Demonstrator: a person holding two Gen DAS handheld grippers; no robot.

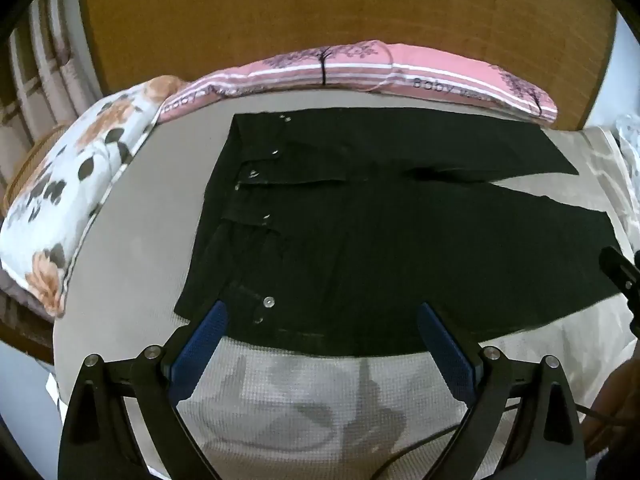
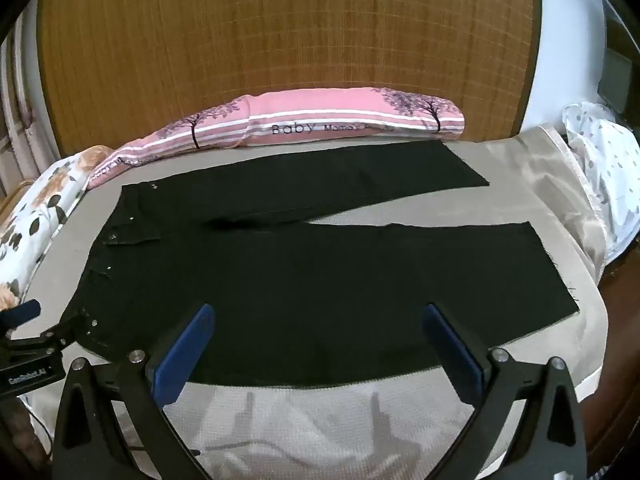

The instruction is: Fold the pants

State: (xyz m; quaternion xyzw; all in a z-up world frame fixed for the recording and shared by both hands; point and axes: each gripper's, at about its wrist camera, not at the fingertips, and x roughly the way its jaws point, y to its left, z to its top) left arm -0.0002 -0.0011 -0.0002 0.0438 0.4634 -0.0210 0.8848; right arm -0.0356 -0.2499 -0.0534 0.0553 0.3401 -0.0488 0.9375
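Black pants (image 1: 360, 216) lie flat and unfolded on a bed covered with a light grey textured sheet (image 1: 280, 392). Waistband sits at the left, metal buttons (image 1: 269, 301) and rivets visible along it; the two legs run off to the right, splitting apart past the crotch with a narrow wedge of sheet between them. Far leg ends near the pink pillow; near leg ends close to the bed's right edge.

Left tongs (image 1: 322, 326) hover over the near edge of the pants at the waistband end, blue pads (image 1: 200, 344) wide apart, nothing between them. Whether the tips touch the cloth cannot be told.

Right tongs (image 2: 320, 330) hover over the near edge of the near leg, further right, pads likewise spread wide and holding nothing. In the right wrist view the left tongs show at the far left edge, close to the waistband corner.

Along the far side of the bed, touching the wooden headboard (image 2: 280, 48), lies a long pink pillow (image 2: 320, 124) with white stripes, tree prints and the word "Baby". A floral pillow (image 1: 68, 192), white with orange and dark blooms, rests at the left end of the bed. A white dotted cloth (image 2: 600, 148) is bunched beyond the right edge.
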